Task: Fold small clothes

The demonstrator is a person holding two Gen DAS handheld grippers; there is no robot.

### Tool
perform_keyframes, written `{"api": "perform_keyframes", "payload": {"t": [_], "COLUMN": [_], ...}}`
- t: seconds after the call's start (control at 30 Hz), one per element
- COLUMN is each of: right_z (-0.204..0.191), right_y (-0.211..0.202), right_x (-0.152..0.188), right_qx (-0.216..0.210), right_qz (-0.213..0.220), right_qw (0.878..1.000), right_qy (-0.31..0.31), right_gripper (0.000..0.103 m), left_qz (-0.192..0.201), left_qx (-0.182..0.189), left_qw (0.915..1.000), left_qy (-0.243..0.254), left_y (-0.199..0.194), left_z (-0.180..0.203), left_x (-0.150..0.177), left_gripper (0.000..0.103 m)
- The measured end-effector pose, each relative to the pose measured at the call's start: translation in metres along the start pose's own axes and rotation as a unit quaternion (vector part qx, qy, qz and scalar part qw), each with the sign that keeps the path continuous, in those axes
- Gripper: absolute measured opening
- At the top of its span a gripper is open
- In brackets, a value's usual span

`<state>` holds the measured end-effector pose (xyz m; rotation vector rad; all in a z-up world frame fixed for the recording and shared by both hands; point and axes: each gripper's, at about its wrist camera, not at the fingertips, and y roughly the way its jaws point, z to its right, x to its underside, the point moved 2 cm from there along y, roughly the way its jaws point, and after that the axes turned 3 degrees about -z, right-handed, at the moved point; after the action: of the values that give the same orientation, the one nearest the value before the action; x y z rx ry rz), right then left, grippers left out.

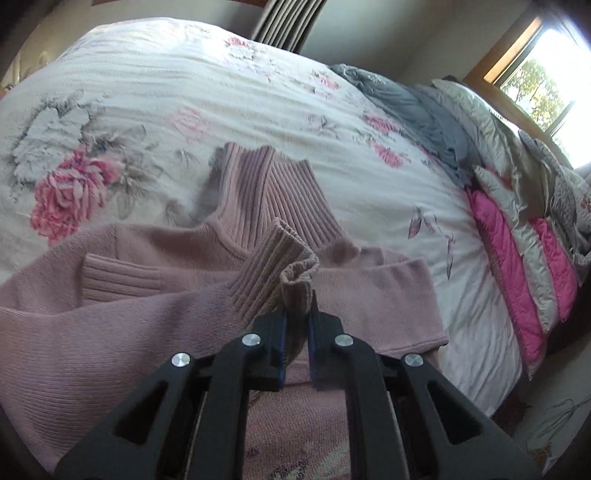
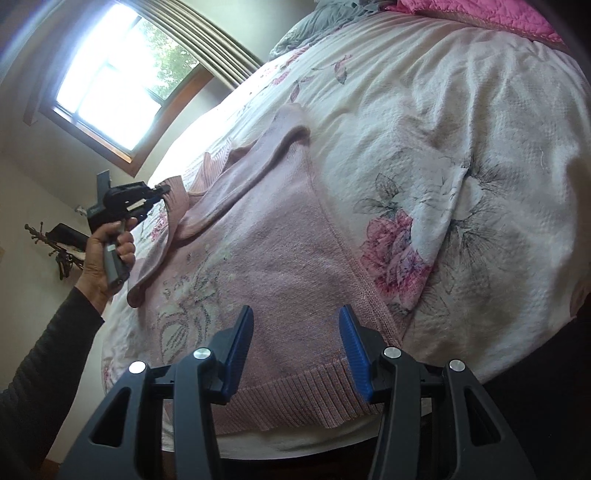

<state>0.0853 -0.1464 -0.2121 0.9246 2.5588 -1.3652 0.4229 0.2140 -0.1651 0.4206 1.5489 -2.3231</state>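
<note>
So, left wrist view first. Left gripper (image 1: 297, 317) has its jaws nearly closed, pinching a ribbed sleeve cuff (image 1: 291, 266) of the pink sweater (image 1: 122, 314); cuff fabric stands up between the blue pads. Sweater lies flat on the floral bedspread (image 1: 184, 92), ribbed turtleneck collar (image 1: 266, 184) pointing away from the camera. Other sleeve (image 1: 125, 277) is folded across the chest, its ribbed cuff lying flat left of the held cuff. Sweater's far edge (image 1: 417, 302) lies flat to the right of the gripper. Grey blanket (image 1: 413, 107) bunched at the right side of the bed, beside pink and silver quilted bedding (image 1: 509, 254). Window (image 1: 543, 85) upper right, pleated curtain (image 1: 284, 22) at top.

Right wrist view. Right gripper (image 2: 297, 350) is spread wide and holds nothing, blue pads (image 2: 352, 350) hanging over the ribbed hem (image 2: 295, 398) of the pink sweater (image 2: 280, 258), near the bed's edge; can't tell if the tips touch the knit. Grey floral print (image 2: 184, 314) shows on the sweater front. Left gripper (image 2: 162, 190) seen at far left, gripped by a hand (image 2: 107, 254) in a dark sleeve (image 2: 40, 362), its tip at the lifted sleeve cuff (image 2: 173, 199); jaw gap too small to make out here. Bedspread (image 2: 461, 129) wrinkled on the right. Bright window (image 2: 110, 85) upper left; coat rack (image 2: 59, 243) against the wall.
</note>
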Motion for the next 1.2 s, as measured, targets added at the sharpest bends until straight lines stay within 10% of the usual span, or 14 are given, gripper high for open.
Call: {"api": "perform_keyframes", "payload": {"t": [0.3, 0.53, 0.73, 0.97, 1.03, 1.1, 1.2], "right_z": [-0.05, -0.124, -0.164, -0.18, -0.179, -0.183, -0.194], "right_y": [0.052, 0.201, 0.316, 0.358, 0.359, 0.361, 0.353], "right_x": [-0.085, -0.195, -0.231, -0.222, -0.223, -0.22, -0.224], "right_qx": [-0.054, -0.183, -0.137, -0.105, -0.102, -0.104, -0.11], "right_qz": [-0.057, -0.205, -0.27, -0.297, -0.297, -0.305, -0.299], "right_qw": [0.994, 0.961, 0.952, 0.948, 0.948, 0.946, 0.946], "right_qy": [-0.078, -0.043, -0.034, -0.046, -0.044, -0.047, -0.061], "right_gripper": [0.06, 0.061, 0.06, 0.061, 0.054, 0.019, 0.008], "left_qz": [-0.004, 0.024, 0.019, 0.027, 0.031, 0.03, 0.028], "left_qx": [0.077, 0.117, 0.098, 0.099, 0.097, 0.102, 0.103], "left_qw": [0.9965, 0.9899, 0.9909, 0.984, 0.9832, 0.9819, 0.9808], "left_qy": [-0.032, -0.078, -0.09, -0.146, -0.152, -0.157, -0.163], "left_y": [-0.005, -0.068, -0.113, -0.139, -0.141, -0.14, -0.138], "left_z": [-0.026, -0.058, -0.078, -0.102, -0.105, -0.106, -0.107], "left_x": [0.037, 0.129, 0.22, 0.262, 0.265, 0.266, 0.267], "left_gripper": [0.044, 0.05, 0.05, 0.052, 0.052, 0.052, 0.052]}}
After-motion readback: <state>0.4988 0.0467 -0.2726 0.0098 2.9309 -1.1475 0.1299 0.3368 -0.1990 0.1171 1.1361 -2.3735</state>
